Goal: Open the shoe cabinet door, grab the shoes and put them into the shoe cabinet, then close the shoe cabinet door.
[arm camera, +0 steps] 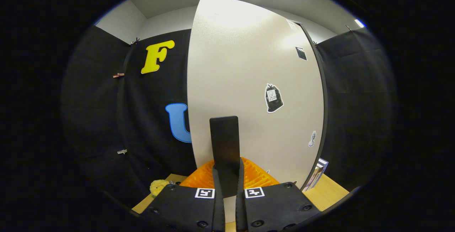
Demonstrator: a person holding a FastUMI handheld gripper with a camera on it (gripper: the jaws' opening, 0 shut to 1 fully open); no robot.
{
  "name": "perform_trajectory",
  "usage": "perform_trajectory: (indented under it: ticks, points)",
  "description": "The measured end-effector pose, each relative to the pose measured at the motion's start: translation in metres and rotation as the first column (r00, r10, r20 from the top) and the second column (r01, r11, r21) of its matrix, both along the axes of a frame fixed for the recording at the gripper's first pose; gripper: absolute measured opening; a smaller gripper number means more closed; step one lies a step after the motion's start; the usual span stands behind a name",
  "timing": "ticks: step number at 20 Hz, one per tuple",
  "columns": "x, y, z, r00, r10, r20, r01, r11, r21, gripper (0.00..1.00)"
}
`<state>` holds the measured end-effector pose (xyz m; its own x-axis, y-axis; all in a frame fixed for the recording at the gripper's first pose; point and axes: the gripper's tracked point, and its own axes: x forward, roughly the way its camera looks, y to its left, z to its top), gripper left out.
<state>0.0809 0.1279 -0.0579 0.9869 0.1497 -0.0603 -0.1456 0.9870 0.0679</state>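
Note:
The white shoe cabinet door [249, 75] stands tall just ahead of me, with a few small stickers on its face. A flat black handle [224, 136] sticks up along the door's lower part. My gripper [226, 171] is shut on this handle, one finger pressing on each side of its lower end. The door's right edge [322, 118] lies against the dark cloth wall, and I cannot tell how far the door is swung.
An orange ribbed plastic thing [256, 178] lies low behind the fingers, at the foot of the door. A yellow plush toy [158, 186] sits on the wooden surface [332, 192] to the left. Some books [317, 174] lean by the door's lower right edge.

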Motion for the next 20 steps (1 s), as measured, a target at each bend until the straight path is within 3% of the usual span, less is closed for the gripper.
perform_trajectory:
  ticks: [9, 20]
  points:
    - [-0.065, -0.077, 0.002, 1.000, 0.010, -0.027, -0.011, 1.000, -0.010, 0.15]
    - [-0.113, -0.200, 0.003, 0.998, 0.029, -0.053, -0.027, 0.999, 0.025, 0.15]
